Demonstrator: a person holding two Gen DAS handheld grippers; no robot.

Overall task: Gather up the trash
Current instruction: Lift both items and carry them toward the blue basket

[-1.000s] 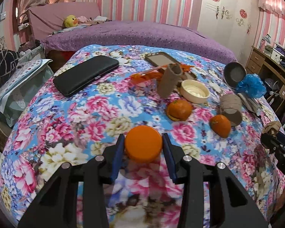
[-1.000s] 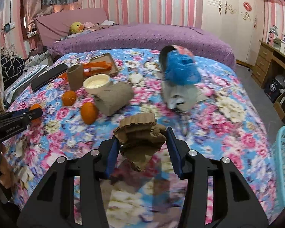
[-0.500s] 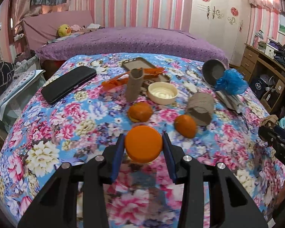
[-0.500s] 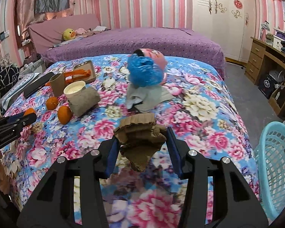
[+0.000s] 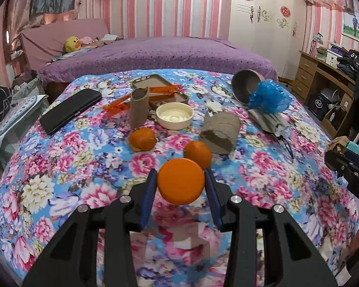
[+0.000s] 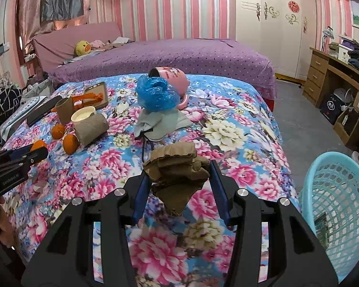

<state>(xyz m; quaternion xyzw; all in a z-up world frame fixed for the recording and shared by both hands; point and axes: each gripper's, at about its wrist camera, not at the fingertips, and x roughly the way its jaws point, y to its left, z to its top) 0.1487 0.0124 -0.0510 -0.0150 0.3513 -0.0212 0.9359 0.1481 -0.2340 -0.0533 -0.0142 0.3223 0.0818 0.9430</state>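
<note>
My left gripper [image 5: 180,183] is shut on an orange round lid [image 5: 180,181], held above the floral tablecloth [image 5: 59,167]. My right gripper [image 6: 178,178] is shut on a crumpled brown cardboard piece [image 6: 177,169] above the table's right part. A light blue mesh basket [image 6: 335,196] stands on the floor to the right of the table. On the table lie two orange peels [image 5: 142,138] [image 5: 198,154], an upright cardboard tube [image 5: 138,107], a lying cardboard roll [image 5: 220,131] and a blue plastic bag [image 5: 269,96].
A black case [image 5: 70,111], a phone case with orange strips [image 5: 160,91], a white bowl-shaped lid [image 5: 174,116], a tipped pink cup [image 6: 172,77] and a grey cloth [image 6: 160,124] lie on the table. A purple bed [image 5: 155,55] stands behind, a wooden desk [image 6: 335,71] at right.
Both grippers have swung to the right with their loads. The blue basket has come further into the right wrist view. The table objects have not moved.
</note>
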